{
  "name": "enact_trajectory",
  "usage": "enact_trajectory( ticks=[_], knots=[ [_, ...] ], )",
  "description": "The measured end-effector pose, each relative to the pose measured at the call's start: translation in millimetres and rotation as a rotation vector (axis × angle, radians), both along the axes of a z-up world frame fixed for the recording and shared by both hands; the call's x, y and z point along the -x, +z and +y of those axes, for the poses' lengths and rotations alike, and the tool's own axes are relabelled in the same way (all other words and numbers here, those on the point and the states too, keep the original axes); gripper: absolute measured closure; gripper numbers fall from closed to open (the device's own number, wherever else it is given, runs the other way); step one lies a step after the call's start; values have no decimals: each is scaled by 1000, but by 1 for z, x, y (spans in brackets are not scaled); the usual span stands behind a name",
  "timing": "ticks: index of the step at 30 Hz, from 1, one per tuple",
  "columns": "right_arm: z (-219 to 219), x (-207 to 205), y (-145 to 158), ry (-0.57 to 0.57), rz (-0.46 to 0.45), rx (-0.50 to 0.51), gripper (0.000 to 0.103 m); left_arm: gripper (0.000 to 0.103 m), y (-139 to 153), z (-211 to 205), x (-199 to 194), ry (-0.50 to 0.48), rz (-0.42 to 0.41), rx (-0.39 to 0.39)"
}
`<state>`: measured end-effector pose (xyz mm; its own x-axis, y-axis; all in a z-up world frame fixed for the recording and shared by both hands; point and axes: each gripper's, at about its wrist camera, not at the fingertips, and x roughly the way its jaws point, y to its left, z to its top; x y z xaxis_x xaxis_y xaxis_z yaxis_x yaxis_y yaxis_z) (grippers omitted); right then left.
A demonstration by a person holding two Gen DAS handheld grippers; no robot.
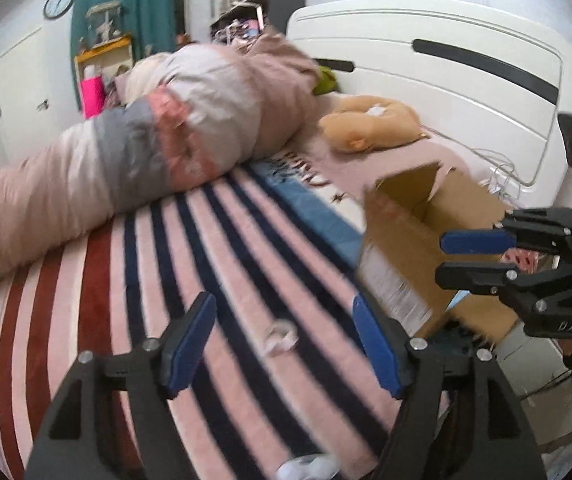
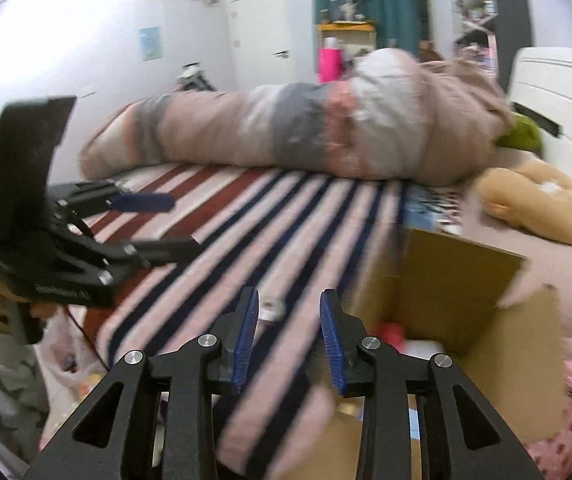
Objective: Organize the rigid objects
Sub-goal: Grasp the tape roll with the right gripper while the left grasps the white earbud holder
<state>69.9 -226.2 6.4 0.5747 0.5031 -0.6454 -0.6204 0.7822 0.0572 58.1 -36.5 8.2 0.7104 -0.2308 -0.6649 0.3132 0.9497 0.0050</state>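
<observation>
Striped bedding [image 1: 213,264] in pink, navy and dark red was seen across the bed, and on it a small pale object [image 1: 279,338], too blurred to be identified, was lying near the bed's front edge. The left claw [image 1: 283,346] was held open, its blue pads spread wide, with the small object lying between them and slightly ahead of the tips; whether contact was made could not be told. The right claw [image 2: 289,346] was also held open, with a narrower gap and nothing held, and the same object [image 2: 271,307] was seen just ahead of its left pad. A cardboard box [image 1: 414,240] with raised flaps was placed at the right part of the bed, beside the small object, and the right claw was held next to its open top. A rolled quilt [image 1: 133,152] and a tan plush toy [image 1: 370,122] were lying farther back towards the headboard.
</observation>
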Motion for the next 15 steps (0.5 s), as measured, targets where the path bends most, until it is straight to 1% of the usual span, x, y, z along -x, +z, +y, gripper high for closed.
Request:
enact_trajectory(
  ticks=[3,6,7,8,9,11,13,14,15],
  knots=[
    [38,-1,-16,47,47,10,71,34,-27,32,13,30,19,4],
    [68,-3,-41,68,92,24,67,32,-55,52,23,18,37,30],
    [78,-7,-52,71,115,29,66,29,-68,58,27,10,50,47],
    [84,-10,-61,68,133,34,63,27,-80,62,30,0,63,58],
    [89,-14,-71,61,153,41,59,27,-92,64,32,-15,80,65],
    [97,-25,-93,33,191,54,53,27,-115,64,36,-39,113,65],
    [101,-37,-113,-7,199,75,47,27,-132,63,38,-56,138,75],
    [102,-41,-121,-24,197,88,40,27,-139,62,38,-72,150,92],
    [103,-45,-129,-41,194,103,38,27,-145,61,39,-87,160,109]
  ],
)
